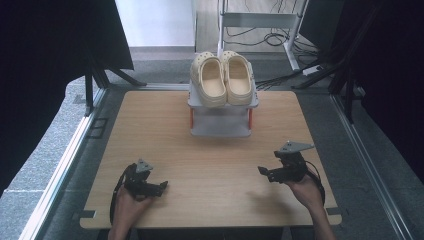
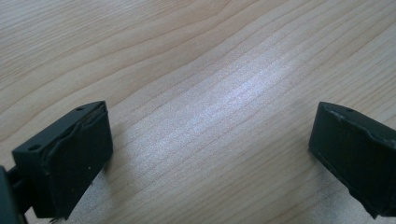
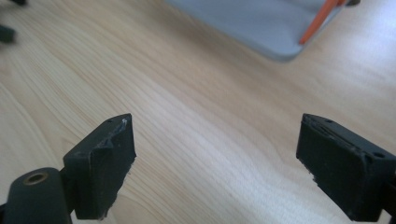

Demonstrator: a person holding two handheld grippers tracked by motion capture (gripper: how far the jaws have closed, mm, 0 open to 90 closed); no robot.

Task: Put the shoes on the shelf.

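Pair of cream foam clogs [image 1: 223,79] sat side by side, toes away from the person, on top tier of small grey two-level plastic rack w/ orange posts [image 1: 223,116], at far-centre of light wooden tabletop [image 1: 210,165]. Left gripper [image 1: 161,187] held low nr front-left edge, jaws wide apart, nothing betw. them; bare wood grain betw. its jaws in left gripper view. Right gripper [image 1: 262,171] held nr front-right, jaws likewise wide, empty; grey rack base w/ orange post ahead in right gripper view. Both well apart from rack.
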